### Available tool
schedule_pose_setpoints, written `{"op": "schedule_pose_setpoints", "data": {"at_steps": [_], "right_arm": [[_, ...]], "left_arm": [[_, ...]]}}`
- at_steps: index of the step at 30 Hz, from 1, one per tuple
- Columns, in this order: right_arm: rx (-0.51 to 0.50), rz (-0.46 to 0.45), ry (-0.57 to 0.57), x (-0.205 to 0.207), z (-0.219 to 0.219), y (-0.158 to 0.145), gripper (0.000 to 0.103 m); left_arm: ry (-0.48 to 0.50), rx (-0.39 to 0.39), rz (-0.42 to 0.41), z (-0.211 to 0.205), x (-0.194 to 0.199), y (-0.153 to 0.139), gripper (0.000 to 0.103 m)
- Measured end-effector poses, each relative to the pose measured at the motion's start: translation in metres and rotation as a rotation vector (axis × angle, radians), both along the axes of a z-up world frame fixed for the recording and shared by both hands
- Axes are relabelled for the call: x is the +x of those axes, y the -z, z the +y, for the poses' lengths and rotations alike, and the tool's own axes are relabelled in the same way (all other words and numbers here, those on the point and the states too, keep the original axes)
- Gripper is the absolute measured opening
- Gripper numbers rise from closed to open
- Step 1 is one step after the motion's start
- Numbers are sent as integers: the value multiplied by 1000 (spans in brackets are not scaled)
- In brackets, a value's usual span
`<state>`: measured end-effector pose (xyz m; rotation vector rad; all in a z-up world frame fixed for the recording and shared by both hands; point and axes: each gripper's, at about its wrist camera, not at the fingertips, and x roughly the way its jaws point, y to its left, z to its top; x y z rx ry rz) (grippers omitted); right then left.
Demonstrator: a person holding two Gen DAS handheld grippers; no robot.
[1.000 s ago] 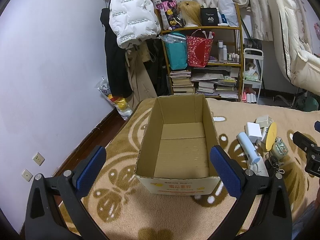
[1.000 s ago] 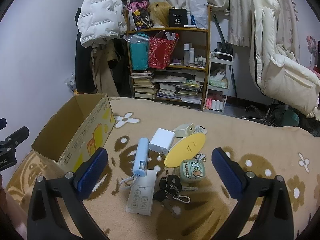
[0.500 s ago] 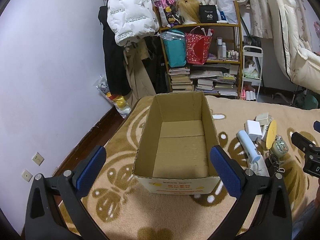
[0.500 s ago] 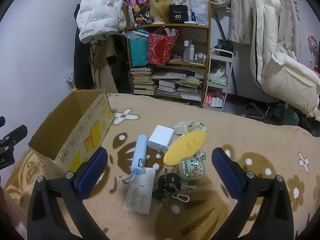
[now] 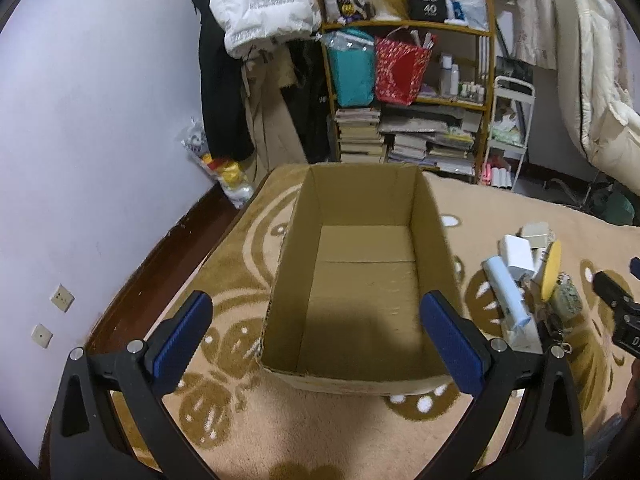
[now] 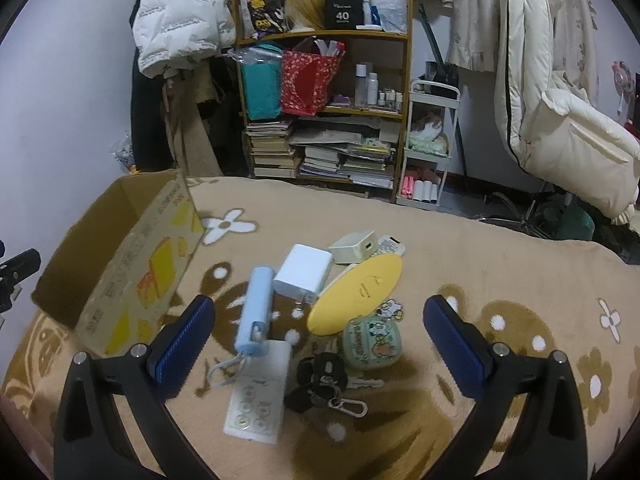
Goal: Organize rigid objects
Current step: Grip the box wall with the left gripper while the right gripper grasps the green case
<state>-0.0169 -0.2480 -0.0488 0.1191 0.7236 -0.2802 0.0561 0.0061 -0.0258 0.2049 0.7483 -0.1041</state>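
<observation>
An empty cardboard box [image 5: 304,276] [image 6: 132,256] stands open on the patterned blanket. My left gripper [image 5: 318,336] hovers open over its near end, holding nothing. To the box's right lies a cluster: a light blue cylinder [image 6: 256,312], a white charger block [image 6: 304,272], a cream adapter [image 6: 354,246], a yellow oval case [image 6: 356,292], a green cartoon pouch [image 6: 372,342], black keys with a carabiner [image 6: 320,384] and a white remote [image 6: 260,396]. My right gripper [image 6: 320,344] hangs open above this cluster, empty.
A wooden shelf [image 6: 324,100] with books, bags and bottles stands behind the bed, beside a white cart [image 6: 428,148]. Coats hang at the left wall [image 5: 260,8]. A padded cream coat [image 6: 560,120] hangs at the right. The bed edge drops to dark floor [image 5: 168,252] on the left.
The left gripper has moved forward and over the box, which now sits closer and larger. The right gripper has edged forward toward the cluster of objects. Both stay open.
</observation>
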Motion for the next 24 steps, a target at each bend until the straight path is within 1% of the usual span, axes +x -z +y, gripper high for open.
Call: {"op": "schedule_pose_setpoints", "data": {"at_steps": [2, 5, 10, 15, 24], "right_arm": [[3, 9, 13, 4, -6, 3, 103], [21, 24, 32, 11, -18, 8, 103], [41, 55, 43, 23, -30, 17, 103], [93, 83, 62, 36, -44, 30, 103], [149, 156, 114, 47, -65, 58, 103]], "left_arm": [[-5, 4, 12, 1, 6, 2, 103], [-8, -11, 47, 5, 19, 7, 103], [-52, 7, 74, 11, 38, 17, 103], [-71, 20, 112, 18, 54, 29, 103], [-87, 49, 218, 20, 78, 57, 103]]}}
